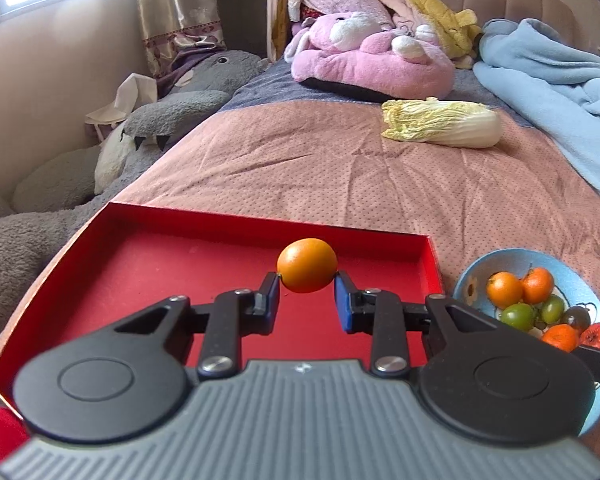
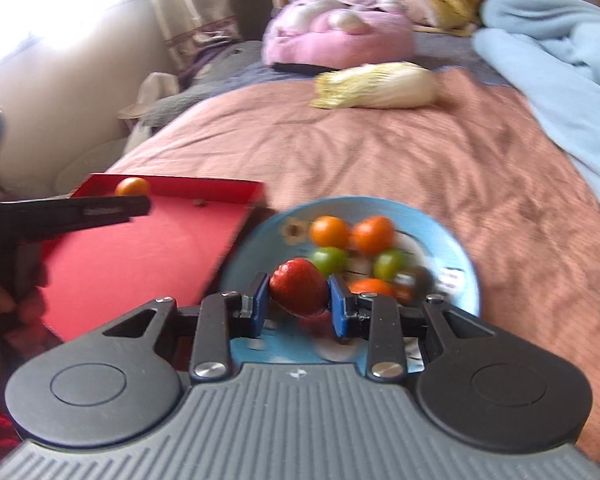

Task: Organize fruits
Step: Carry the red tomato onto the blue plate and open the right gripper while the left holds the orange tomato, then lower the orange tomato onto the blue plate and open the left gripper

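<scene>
The left gripper [image 1: 307, 286] pinches an orange fruit [image 1: 307, 265] at its fingertips, over the red tray [image 1: 220, 216]. Just right of the tray, the right gripper [image 2: 299, 298] clamps a strawberry [image 2: 299, 287] above the blue bowl [image 2: 466, 280] of orange and green fruits. Beyond the tray lie bare pink bedspread [image 1: 320, 160] and a cabbage [image 1: 444, 123].
</scene>
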